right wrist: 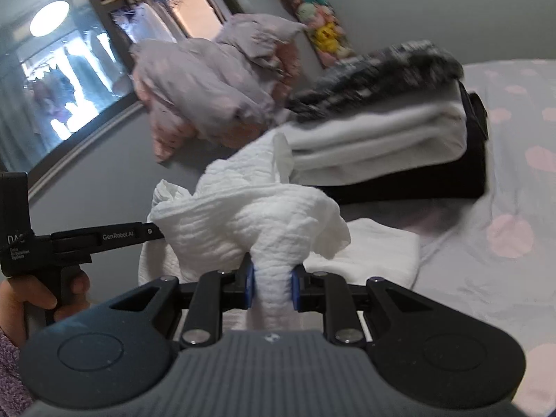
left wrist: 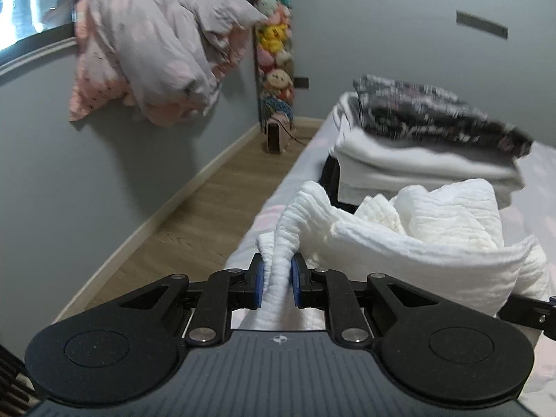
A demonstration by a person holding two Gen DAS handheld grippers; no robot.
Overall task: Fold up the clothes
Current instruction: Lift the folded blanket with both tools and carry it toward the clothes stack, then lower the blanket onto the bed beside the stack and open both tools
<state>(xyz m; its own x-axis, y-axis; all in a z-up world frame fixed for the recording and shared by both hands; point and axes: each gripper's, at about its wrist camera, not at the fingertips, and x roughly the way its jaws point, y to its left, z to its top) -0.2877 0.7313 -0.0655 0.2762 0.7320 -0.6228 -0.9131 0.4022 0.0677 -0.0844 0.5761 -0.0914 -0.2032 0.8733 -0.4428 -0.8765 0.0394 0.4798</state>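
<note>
I have the white crinkled cloth (left wrist: 417, 229) pinched in both tools: my left tool (left wrist: 278, 279) is clamped on one bunched edge, my right tool (right wrist: 272, 283) on another, blue pads pressing the fabric. The cloth hangs bunched above the bed (right wrist: 514, 180), just in front of the folded stack (left wrist: 427, 160). From each tool it rises forward toward that stack; crumpled as it is, I cannot tell its long axis.

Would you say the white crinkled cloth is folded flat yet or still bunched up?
Still bunched: the white crinkled cloth hangs rumpled between the left gripper and right gripper, both pinching it.
</note>
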